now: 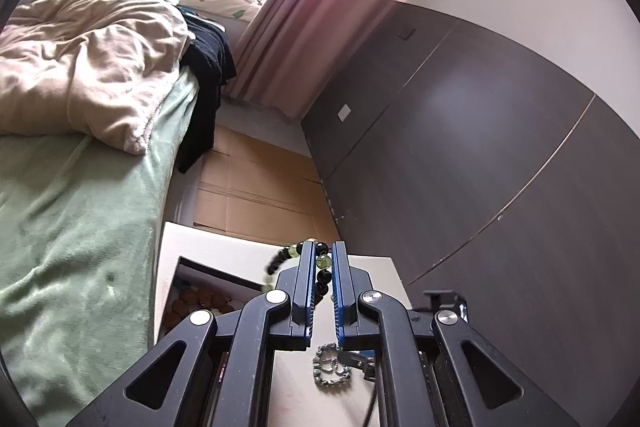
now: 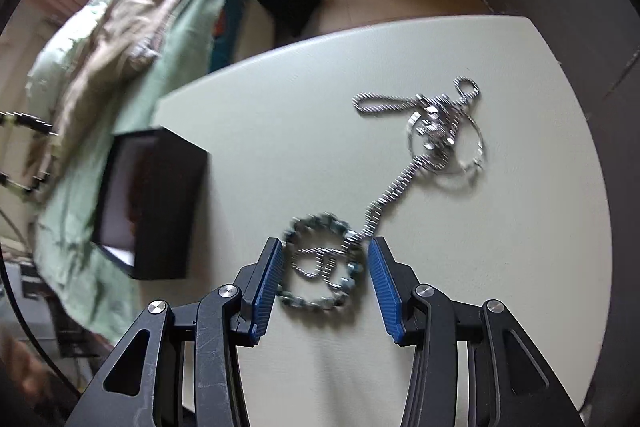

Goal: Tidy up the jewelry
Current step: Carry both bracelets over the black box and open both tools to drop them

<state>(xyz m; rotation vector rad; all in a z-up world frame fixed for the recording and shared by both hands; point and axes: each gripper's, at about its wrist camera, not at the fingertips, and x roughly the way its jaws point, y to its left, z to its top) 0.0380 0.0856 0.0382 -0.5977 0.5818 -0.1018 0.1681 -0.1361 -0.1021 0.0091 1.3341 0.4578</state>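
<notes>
A black-and-green beaded bracelet (image 1: 320, 269) hangs clenched in my left claw (image 1: 323, 255), lifted above the white desk (image 1: 216, 243). On that desk, my right claw (image 2: 325, 247) gapes around a grey beaded ring bracelet (image 2: 320, 263) touching a silver chain (image 2: 400, 183); a black box (image 2: 160, 203) sits leftward.

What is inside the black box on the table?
The black box stands open, but the view is blurred: only a dark interior with a reddish patch and a pale strip at its lower edge shows. No jewelry can be made out inside; the box walls hide the rest.
</notes>
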